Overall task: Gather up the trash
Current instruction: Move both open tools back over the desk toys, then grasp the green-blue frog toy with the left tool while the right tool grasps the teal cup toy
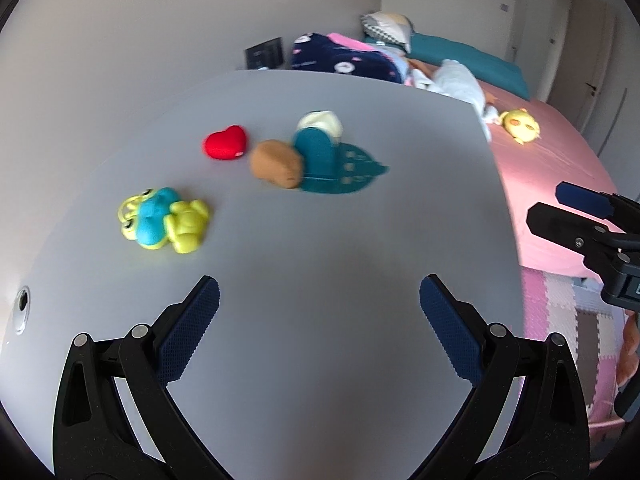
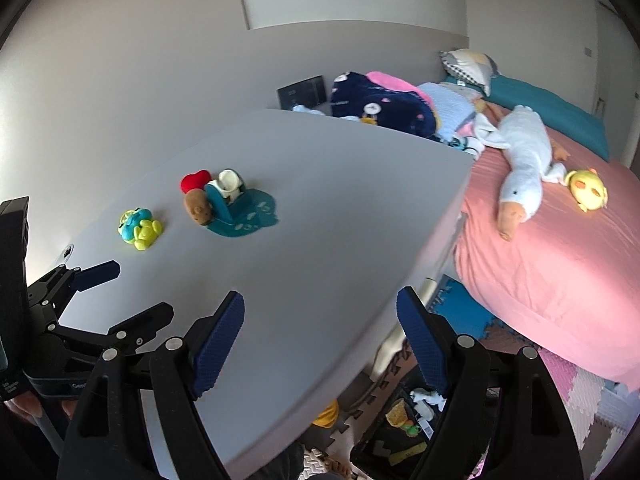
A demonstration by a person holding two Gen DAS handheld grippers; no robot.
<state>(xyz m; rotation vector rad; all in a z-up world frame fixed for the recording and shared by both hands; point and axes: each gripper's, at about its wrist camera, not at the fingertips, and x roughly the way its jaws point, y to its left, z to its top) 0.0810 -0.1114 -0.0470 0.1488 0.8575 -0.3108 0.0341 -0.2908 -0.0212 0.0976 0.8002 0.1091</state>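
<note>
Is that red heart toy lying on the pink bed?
No, the red heart lies on the grey table, beside a brown plush toy; the pink bed is off to the side.

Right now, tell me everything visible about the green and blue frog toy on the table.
The frog toy looks soft, perhaps plush: a bright blue middle with lime-green limbs and bulging eyes. It lies flat on the grey table, toward its left side, eyes pointing left in the left wrist view. Nothing touches it; the red heart and the brown plush sit apart, farther back. Fine detail is blurred.
</note>
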